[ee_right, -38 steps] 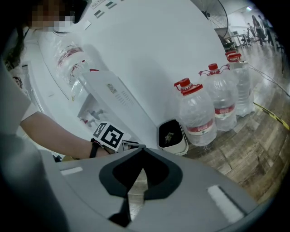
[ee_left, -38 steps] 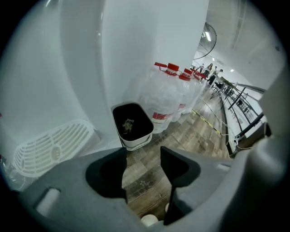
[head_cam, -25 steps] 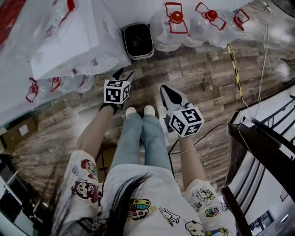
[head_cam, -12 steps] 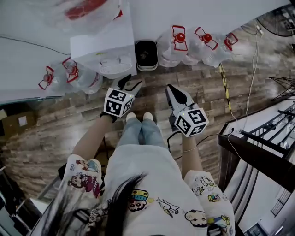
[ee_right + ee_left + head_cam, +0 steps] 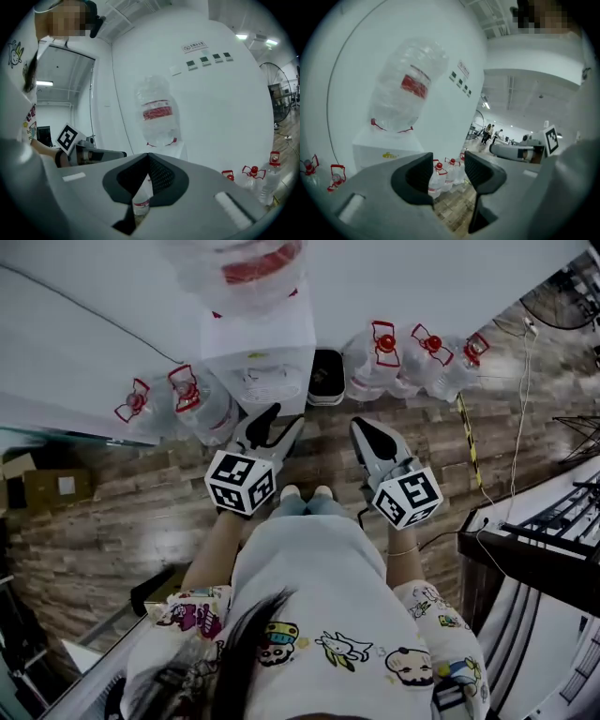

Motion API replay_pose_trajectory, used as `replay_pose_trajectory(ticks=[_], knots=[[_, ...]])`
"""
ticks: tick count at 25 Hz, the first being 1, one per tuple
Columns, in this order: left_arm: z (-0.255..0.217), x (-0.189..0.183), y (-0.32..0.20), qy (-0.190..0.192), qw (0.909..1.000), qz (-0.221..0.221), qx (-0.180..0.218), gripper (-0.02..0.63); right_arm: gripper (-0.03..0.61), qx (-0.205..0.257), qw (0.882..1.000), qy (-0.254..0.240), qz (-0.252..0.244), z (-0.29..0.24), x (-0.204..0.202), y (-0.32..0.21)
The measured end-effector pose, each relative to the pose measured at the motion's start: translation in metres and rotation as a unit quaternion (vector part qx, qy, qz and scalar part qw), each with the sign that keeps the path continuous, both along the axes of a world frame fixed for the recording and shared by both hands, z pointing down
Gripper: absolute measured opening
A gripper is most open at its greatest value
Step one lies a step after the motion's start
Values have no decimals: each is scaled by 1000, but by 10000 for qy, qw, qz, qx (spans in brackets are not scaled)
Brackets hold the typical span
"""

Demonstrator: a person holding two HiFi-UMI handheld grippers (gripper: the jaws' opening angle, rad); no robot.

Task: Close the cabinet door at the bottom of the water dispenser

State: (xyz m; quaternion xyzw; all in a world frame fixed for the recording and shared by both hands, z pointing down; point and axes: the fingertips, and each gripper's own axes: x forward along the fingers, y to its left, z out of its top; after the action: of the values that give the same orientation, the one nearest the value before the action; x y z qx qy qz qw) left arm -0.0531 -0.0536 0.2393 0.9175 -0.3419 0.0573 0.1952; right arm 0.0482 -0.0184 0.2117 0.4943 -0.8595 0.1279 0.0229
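Observation:
The white water dispenser [image 5: 267,362] stands against the wall with an upturned clear bottle [image 5: 251,266] on top. From above its top hides the cabinet door at its foot, and neither gripper view shows the door. My left gripper [image 5: 277,424] hovers in front of the dispenser, open; its jaws have just been closing a little, with nothing between them [image 5: 447,172]. My right gripper [image 5: 371,433] is held beside it, shut and empty [image 5: 148,160]. Both point roughly level at the dispenser's upper part [image 5: 389,151] and its bottle [image 5: 158,112].
Several red-capped water bottles stand on the wooden floor to the left [image 5: 178,397] and right [image 5: 412,357] of the dispenser. A black bin [image 5: 326,377] sits next to it. A cable [image 5: 511,409] and a dark frame [image 5: 534,549] lie to the right.
Both grippers have risen and come closer to the dispenser. The head camera has risen too, so the dispenser and floor bottles look smaller and sit higher in the view.

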Motion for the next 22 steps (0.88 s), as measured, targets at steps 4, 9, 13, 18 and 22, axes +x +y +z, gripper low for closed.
replay_pose_trajectory(ticks=[4, 9, 13, 18, 22], knots=[[-29, -31, 17, 221, 9991, -217, 275, 199, 11, 234, 9997, -106, 35, -15, -15, 8], [-54, -53, 32, 111, 9960, -351, 809, 152, 11, 460, 9989, -84, -41, -36, -30, 11], [-57, -68, 44, 57, 9948, -438, 923, 101, 9, 633, 9979, -71, -90, -43, -44, 13], [-49, -89, 52, 89, 9939, -754, 803, 15, 9, 690, 9975, -41, -160, -42, -58, 16], [-45, -101, 51, 71, 9930, -896, 772, 0, 9, 686, 9975, 19, -186, -40, -64, 18]])
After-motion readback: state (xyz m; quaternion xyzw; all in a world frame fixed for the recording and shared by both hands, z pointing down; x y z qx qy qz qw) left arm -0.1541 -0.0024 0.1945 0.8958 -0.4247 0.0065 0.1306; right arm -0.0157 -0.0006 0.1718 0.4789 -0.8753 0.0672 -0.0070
